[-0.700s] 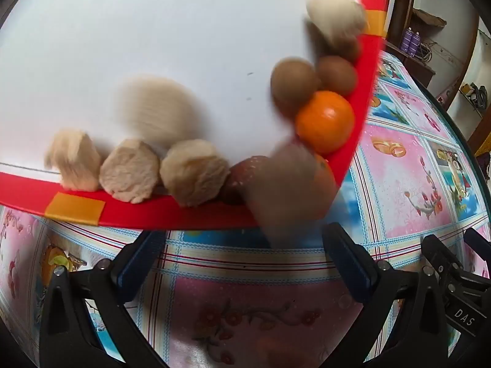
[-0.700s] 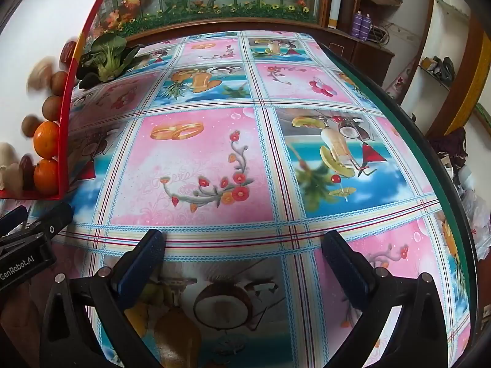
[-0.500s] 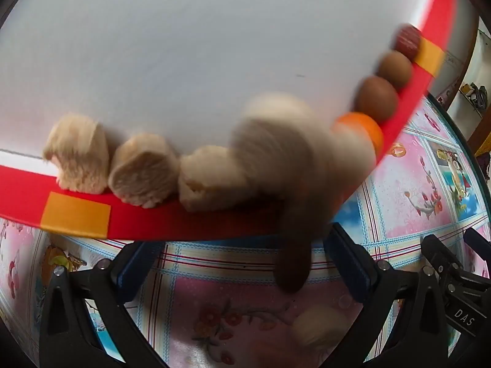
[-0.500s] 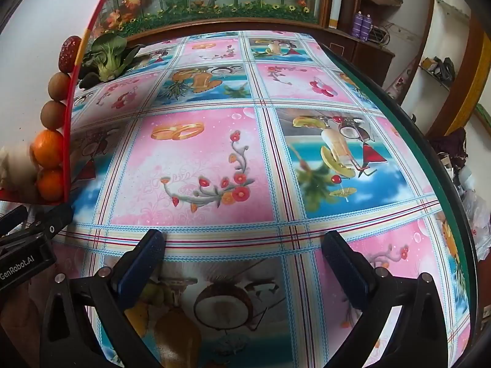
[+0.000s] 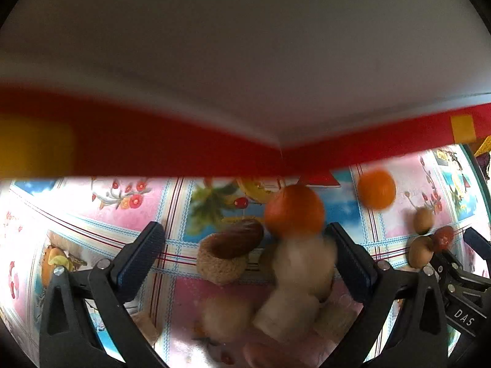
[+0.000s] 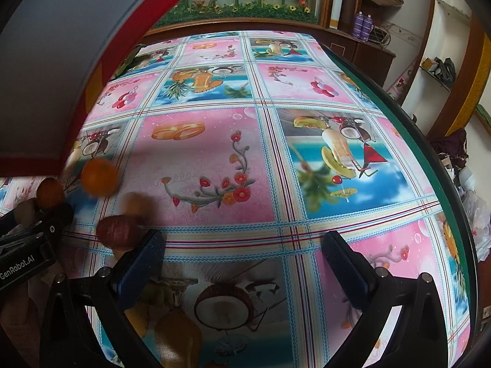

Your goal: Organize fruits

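Observation:
A white tray with a red rim [image 5: 214, 153] is tipped up and fills the top of the left wrist view; what holds it is hidden. Fruit is tumbling onto the tablecloth: two oranges [image 5: 294, 211] [image 5: 376, 188], a dark date [image 5: 237, 237] on a beige chunk [image 5: 221, 263], and blurred beige pieces [image 5: 303, 263]. My left gripper [image 5: 245, 254] is open around this pile and grips nothing. Small brown fruits [image 5: 423, 219] and a red one [image 5: 443, 237] lie to the right. My right gripper [image 6: 242, 276] is open over bare cloth, with an orange [image 6: 98, 177] and a date [image 6: 118, 230] to its left.
The table carries a pink and blue patterned cloth [image 6: 214, 159]; its green edge [image 6: 414, 141] runs down the right side. A wooden cabinet with purple bottles [image 6: 363, 24] stands beyond the far end. The tilted tray [image 6: 61, 61] blocks the upper left of the right wrist view.
The tray has tipped much further. The fruit that lay along its red rim has slid off and dropped onto the table between and beside my left fingers. Both grippers stay open.

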The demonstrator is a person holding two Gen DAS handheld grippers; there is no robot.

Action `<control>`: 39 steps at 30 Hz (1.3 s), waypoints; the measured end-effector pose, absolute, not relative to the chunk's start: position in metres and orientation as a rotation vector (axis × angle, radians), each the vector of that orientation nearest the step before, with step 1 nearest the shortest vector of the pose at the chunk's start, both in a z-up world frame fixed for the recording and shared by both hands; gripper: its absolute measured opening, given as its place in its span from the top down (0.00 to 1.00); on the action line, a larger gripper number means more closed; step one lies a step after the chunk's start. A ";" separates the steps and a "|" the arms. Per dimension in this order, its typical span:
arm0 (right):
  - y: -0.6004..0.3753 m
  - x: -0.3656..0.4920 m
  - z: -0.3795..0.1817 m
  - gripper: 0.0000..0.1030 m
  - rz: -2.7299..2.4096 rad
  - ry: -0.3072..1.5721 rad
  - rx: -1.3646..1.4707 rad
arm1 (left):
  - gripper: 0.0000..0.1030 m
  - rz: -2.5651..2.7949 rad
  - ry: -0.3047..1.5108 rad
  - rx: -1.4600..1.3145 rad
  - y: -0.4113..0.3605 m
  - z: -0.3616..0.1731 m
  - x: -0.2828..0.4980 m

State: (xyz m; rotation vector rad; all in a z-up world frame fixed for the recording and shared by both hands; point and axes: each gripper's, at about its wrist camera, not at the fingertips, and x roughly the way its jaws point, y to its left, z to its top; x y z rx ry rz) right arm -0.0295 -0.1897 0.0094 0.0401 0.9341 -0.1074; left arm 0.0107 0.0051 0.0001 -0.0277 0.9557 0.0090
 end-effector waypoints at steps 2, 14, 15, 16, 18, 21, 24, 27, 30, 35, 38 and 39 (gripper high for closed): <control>-0.192 -0.030 0.009 0.00 -0.106 0.934 0.040 | 0.00 0.009 0.955 -0.027 0.006 0.000 0.011; -0.192 -0.029 0.007 0.00 -0.105 0.932 0.041 | 0.00 0.010 0.950 -0.024 0.000 -0.004 0.002; -0.192 -0.029 0.007 0.00 -0.105 0.932 0.041 | 0.00 0.010 0.949 -0.024 0.000 -0.003 0.001; -0.192 -0.029 0.007 0.00 -0.105 0.932 0.041 | 0.00 0.010 0.949 -0.025 0.000 -0.003 0.001; -0.192 -0.029 0.007 0.00 -0.105 0.932 0.041 | 0.00 0.011 0.949 -0.024 -0.001 -0.003 0.000; -0.192 -0.029 0.006 0.00 -0.104 0.932 0.041 | 0.00 0.011 0.948 -0.024 -0.001 -0.003 0.000; -0.192 -0.029 0.006 0.00 -0.104 0.932 0.041 | 0.00 0.011 0.948 -0.024 -0.001 -0.002 0.000; -0.192 -0.029 0.006 0.00 -0.104 0.932 0.042 | 0.00 0.010 0.948 -0.024 0.001 -0.003 -0.001; -0.192 -0.029 0.006 0.00 -0.104 0.932 0.042 | 0.00 0.010 0.947 -0.025 0.001 -0.005 -0.003; -0.192 -0.029 0.006 0.00 -0.104 0.931 0.042 | 0.00 0.010 0.948 -0.024 0.001 -0.005 -0.003; -0.192 -0.029 0.006 0.00 -0.104 0.932 0.042 | 0.00 0.010 0.947 -0.025 0.002 -0.005 -0.003; -0.192 -0.029 0.006 0.00 -0.104 0.932 0.042 | 0.00 0.010 0.948 -0.025 0.001 -0.005 -0.003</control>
